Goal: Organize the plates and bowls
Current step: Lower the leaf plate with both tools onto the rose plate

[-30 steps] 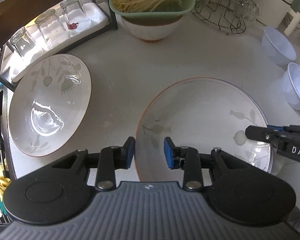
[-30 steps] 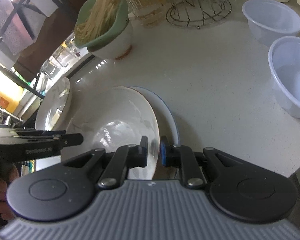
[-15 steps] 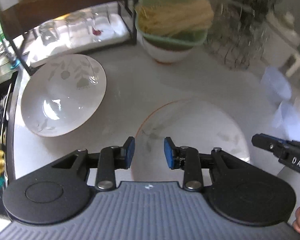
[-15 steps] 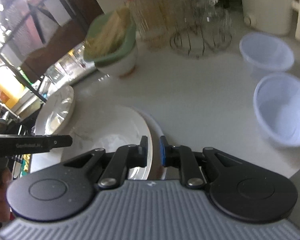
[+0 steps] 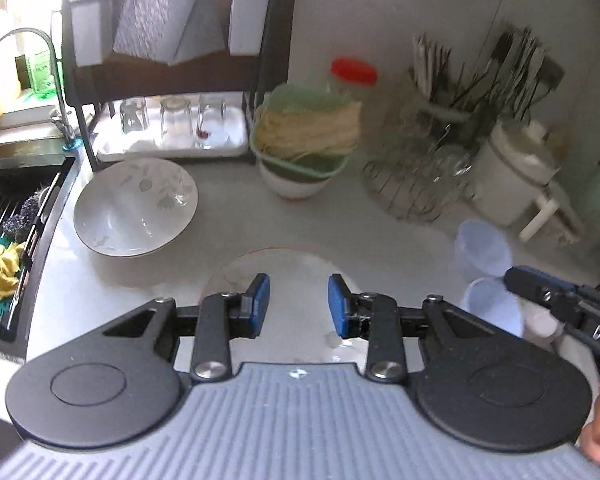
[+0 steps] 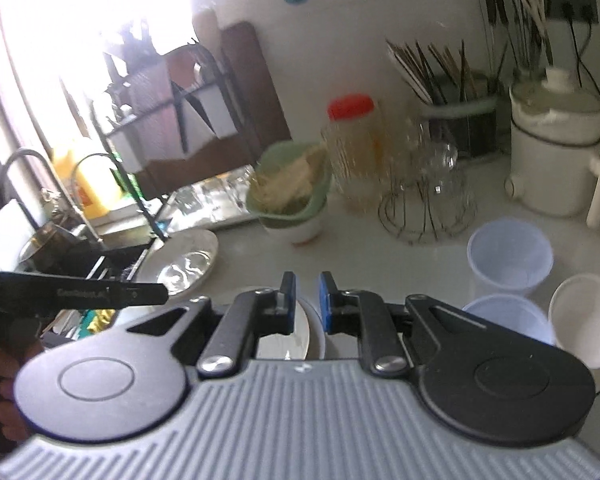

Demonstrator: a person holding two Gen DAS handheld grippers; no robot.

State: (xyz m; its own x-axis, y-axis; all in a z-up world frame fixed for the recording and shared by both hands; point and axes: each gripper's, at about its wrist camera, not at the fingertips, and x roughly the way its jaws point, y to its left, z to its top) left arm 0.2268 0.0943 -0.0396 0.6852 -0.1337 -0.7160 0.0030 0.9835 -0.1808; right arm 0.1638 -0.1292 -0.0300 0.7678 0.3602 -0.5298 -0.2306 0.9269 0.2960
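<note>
Your left claw [image 5: 299,304] hangs spread above the plate [image 5: 296,264], which lies flat, face up on the surface [image 5: 340,220]; your right claw [image 6: 304,300] is pressed together.

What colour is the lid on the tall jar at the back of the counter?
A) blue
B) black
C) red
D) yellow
C: the tall jar behind the green basket of noodles has a bright red lid, seen in both wrist views.

White counter [image 5: 228,236] with plates, bowls, jar.
</note>
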